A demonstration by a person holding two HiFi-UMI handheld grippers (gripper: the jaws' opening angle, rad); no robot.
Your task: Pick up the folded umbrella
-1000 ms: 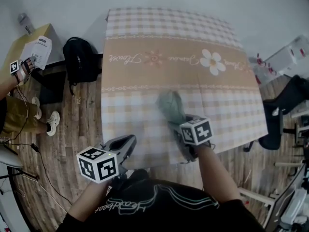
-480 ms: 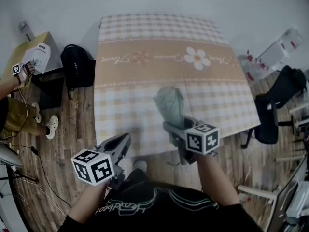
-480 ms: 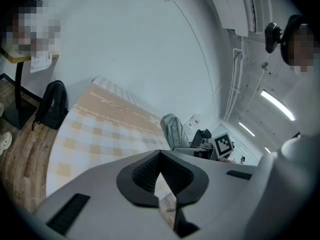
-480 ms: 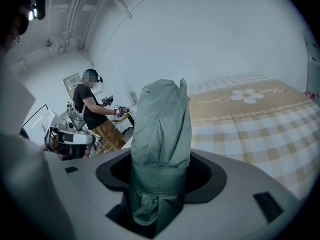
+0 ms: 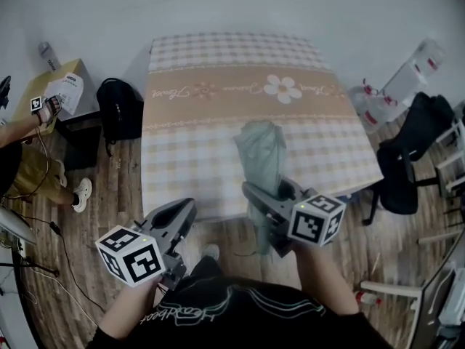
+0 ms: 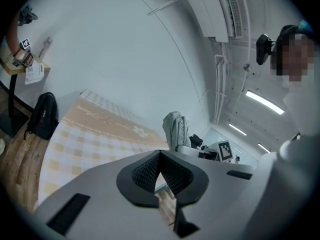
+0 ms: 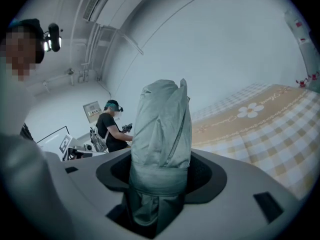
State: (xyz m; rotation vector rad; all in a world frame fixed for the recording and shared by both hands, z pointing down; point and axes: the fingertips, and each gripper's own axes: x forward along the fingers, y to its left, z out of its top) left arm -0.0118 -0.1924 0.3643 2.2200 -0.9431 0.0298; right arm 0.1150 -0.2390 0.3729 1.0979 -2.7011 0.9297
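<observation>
Now that the right gripper (image 5: 260, 201), jaws clamped round the lower end of the folded umbrella (image 5: 259, 153), has lifted it off the checked table (image 5: 182, 133) and upright above the near edge, the pick-up looks done, while the left gripper (image 5: 183, 213) hangs closed and empty.

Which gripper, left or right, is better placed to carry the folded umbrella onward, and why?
Right. The right gripper has its jaws shut on the folded umbrella, which stands up between them. The left gripper hangs off the table's near edge, jaws together on nothing, apart from the umbrella.
</observation>
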